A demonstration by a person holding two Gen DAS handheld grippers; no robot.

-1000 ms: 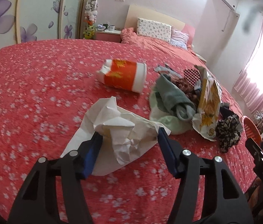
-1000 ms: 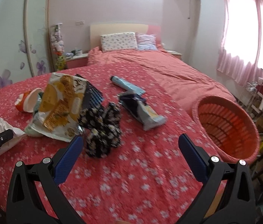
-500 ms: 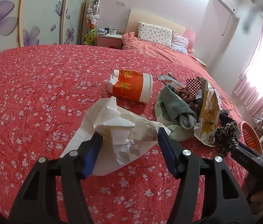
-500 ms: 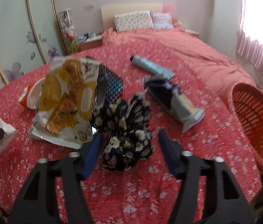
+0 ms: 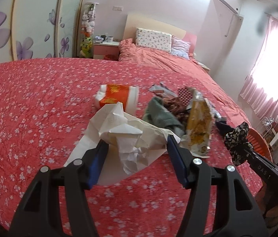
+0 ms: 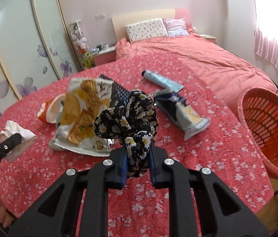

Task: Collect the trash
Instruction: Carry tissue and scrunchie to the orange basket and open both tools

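Observation:
My right gripper (image 6: 138, 163) is shut on a black floral cloth (image 6: 127, 116) and holds it lifted above the red bedspread; the cloth also shows in the left wrist view (image 5: 237, 138). My left gripper (image 5: 136, 154) is open, its fingers on either side of a crumpled white paper (image 5: 127, 132) lying on the bed. A yellow snack bag (image 6: 83, 110), an orange paper cup (image 5: 119, 98), a blue-white wrapper (image 6: 184, 116) and a light blue tube (image 6: 160, 80) lie on the bed.
An orange plastic basket (image 6: 267, 126) stands at the bed's right edge. A green cloth (image 5: 160, 116) and a dark patterned item lie by the snack bag. Pillows, a headboard and a nightstand are at the far end; a wardrobe is on the left.
My right gripper closed on the black floral cloth and lifted it off the bed. My left gripper stayed open around the white paper, shifting slightly.

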